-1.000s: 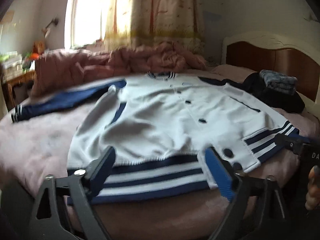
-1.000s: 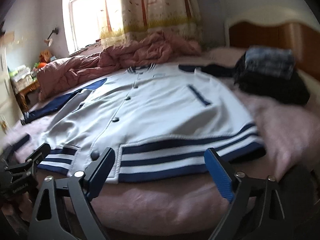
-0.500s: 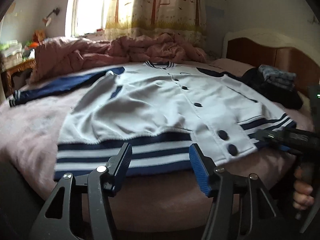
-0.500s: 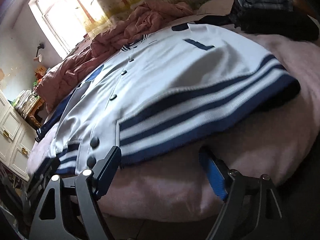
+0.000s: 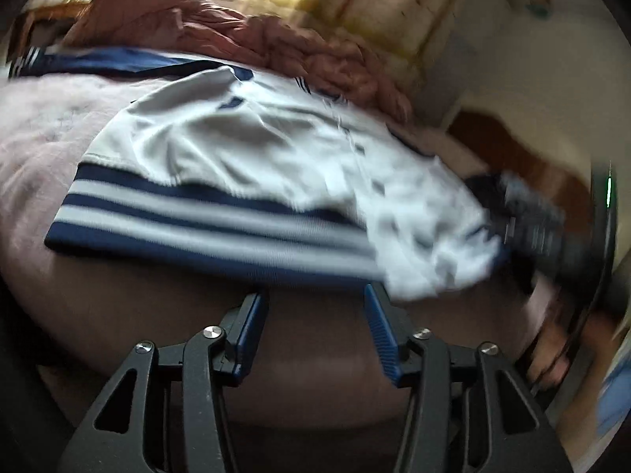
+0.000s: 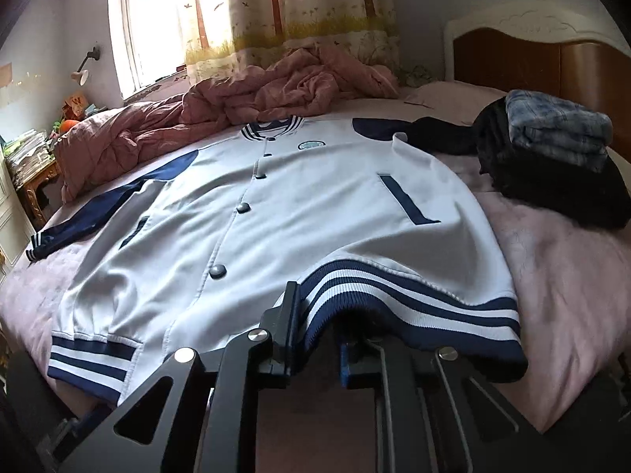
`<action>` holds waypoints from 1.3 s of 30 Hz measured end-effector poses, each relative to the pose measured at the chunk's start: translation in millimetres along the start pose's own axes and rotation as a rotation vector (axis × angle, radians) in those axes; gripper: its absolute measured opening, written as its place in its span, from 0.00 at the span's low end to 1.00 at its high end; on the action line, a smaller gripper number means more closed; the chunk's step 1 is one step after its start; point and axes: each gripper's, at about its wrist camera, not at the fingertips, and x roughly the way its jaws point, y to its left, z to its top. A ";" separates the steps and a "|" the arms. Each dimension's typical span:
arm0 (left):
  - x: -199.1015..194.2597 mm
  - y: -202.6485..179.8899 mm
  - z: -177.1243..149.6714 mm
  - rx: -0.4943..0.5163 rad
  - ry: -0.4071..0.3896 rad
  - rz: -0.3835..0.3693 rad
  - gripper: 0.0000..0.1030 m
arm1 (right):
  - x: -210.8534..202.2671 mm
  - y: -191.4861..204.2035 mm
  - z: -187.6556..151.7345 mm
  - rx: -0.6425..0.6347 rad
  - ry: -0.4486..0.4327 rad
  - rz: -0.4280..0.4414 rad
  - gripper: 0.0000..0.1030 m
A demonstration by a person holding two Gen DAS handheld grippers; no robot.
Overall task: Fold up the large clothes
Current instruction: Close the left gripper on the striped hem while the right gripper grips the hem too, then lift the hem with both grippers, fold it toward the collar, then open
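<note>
A white baseball jacket [image 6: 276, 205] with navy sleeves and a navy-and-white striped hem lies front up on the pink bed. My right gripper [image 6: 315, 315] is shut on the striped hem [image 6: 394, 299] near its middle and lifts it a little. In the blurred left wrist view the jacket [image 5: 244, 157] lies ahead. My left gripper [image 5: 315, 299] is open and empty, just below the striped hem [image 5: 197, 220] at the bed's front edge. The right gripper's body [image 5: 552, 236] shows at the jacket's right end.
A crumpled pink duvet [image 6: 252, 98] lies behind the jacket. A pile of folded dark clothes and jeans [image 6: 552, 149] sits at the right by the wooden headboard [image 6: 532, 55]. A window with a curtain [image 6: 299, 4] is at the back.
My right gripper has closed on the jacket's striped hem and raised it. My left gripper has narrowed and swung closer to the hem at the bed edge.
</note>
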 end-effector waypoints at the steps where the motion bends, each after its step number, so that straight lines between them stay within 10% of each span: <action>1: -0.5 7.1 4.0 -0.044 -0.018 -0.005 0.60 | 1.0 -2.9 -3.5 0.006 0.003 0.000 0.17; 5: -6.8 28.5 8.6 -0.153 -0.087 0.005 0.64 | -5.0 -22.6 -18.8 0.072 0.029 0.005 0.30; 7: -7.5 27.1 14.3 -0.117 -0.104 0.056 0.65 | -8.7 -35.1 -28.9 0.132 0.043 -0.044 0.80; 11: -8.1 37.1 31.4 -0.101 -0.153 0.183 0.65 | -8.0 -66.1 -41.4 0.255 0.076 -0.051 0.83; 12: -7.4 40.2 38.6 -0.091 -0.148 0.232 0.52 | -4.7 -72.8 -38.6 0.275 0.087 -0.031 0.83; 14: -2.4 45.4 49.4 -0.050 -0.112 0.335 0.18 | -5.3 -83.4 -30.4 0.302 0.066 -0.038 0.78; 17: -10.8 55.8 61.7 -0.066 -0.124 0.254 0.09 | -15.7 -96.4 -20.1 0.293 -0.006 -0.185 0.67; 20: -22.2 39.8 77.9 0.025 -0.168 0.263 0.08 | -8.9 -104.3 -6.4 0.244 0.021 -0.212 0.06; 30: 34.5 15.4 179.5 0.116 -0.097 0.349 0.08 | 7.5 -114.3 71.2 0.186 -0.087 -0.183 0.03; 39: 97.6 47.0 174.3 0.162 -0.064 0.296 0.13 | 99.6 -109.6 104.5 0.099 -0.018 -0.170 0.03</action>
